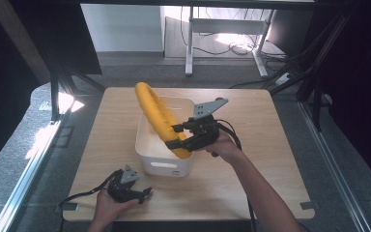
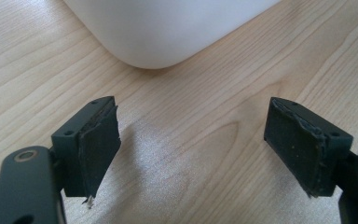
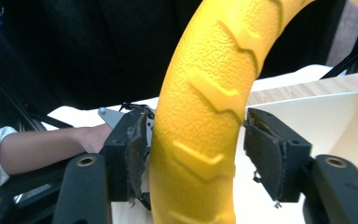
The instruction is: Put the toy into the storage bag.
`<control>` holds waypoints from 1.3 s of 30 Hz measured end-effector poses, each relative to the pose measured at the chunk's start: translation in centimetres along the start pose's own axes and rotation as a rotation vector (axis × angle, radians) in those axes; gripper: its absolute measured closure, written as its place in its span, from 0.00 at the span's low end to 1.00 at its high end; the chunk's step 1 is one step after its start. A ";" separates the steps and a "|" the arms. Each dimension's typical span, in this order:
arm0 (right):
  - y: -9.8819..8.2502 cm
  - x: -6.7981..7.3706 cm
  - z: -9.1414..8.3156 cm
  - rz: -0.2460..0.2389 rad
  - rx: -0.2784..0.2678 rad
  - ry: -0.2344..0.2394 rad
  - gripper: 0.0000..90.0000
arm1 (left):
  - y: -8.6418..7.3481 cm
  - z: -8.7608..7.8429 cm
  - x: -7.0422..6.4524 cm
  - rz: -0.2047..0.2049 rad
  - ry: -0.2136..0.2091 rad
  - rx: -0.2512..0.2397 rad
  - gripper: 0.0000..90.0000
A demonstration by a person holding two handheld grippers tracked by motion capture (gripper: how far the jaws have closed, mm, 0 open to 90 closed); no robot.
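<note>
A big yellow ring with a tyre-like tread (image 1: 155,110) stands tilted on edge in the white bin (image 1: 164,167), its top rising above the bin's far rim. My right gripper (image 1: 179,136) is shut on the ring's lower part, just over the bin's right side. In the right gripper view both pads press the ring (image 3: 209,93) from either side, with the bin's inner wall (image 3: 321,112) behind. My left gripper (image 1: 144,195) rests open near the table's front left. In its own view the left gripper (image 2: 193,149) holds nothing and the bin's rounded corner (image 2: 168,28) lies just ahead.
The wooden table (image 1: 261,145) has bare room to the right of the bin and along the front. Dark frame legs and cables stand beyond the far edge. A person's forearm (image 3: 51,144) appears behind the ring in the right gripper view.
</note>
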State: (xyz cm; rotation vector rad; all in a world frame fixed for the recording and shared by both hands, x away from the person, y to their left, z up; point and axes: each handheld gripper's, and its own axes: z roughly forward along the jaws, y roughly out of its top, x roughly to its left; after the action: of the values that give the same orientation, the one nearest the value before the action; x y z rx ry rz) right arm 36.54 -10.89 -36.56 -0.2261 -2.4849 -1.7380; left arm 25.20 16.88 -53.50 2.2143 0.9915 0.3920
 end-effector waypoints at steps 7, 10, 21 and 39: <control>-0.7 0.9 -1.8 -0.011 -0.042 -0.062 0.39 | 0.0 0.0 0.0 -0.001 -0.001 -0.004 0.20; -1.2 0.9 -2.4 -0.014 -0.052 -0.081 0.39 | 0.0 -0.1 0.0 -0.002 0.000 -0.003 0.20; -6.7 0.2 -7.4 0.053 -0.049 -0.221 0.40 | 0.0 -0.1 0.0 0.001 0.002 0.000 0.20; -15.3 -1.0 -10.3 0.184 0.025 -0.430 0.40 | 0.0 0.0 -0.1 0.000 0.003 0.008 0.20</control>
State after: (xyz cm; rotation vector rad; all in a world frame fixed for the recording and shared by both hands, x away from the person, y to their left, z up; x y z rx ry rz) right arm 34.75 -25.75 -47.32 -0.8820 -2.6506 -1.7290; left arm 25.16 16.82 -53.54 2.2208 0.9968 0.3926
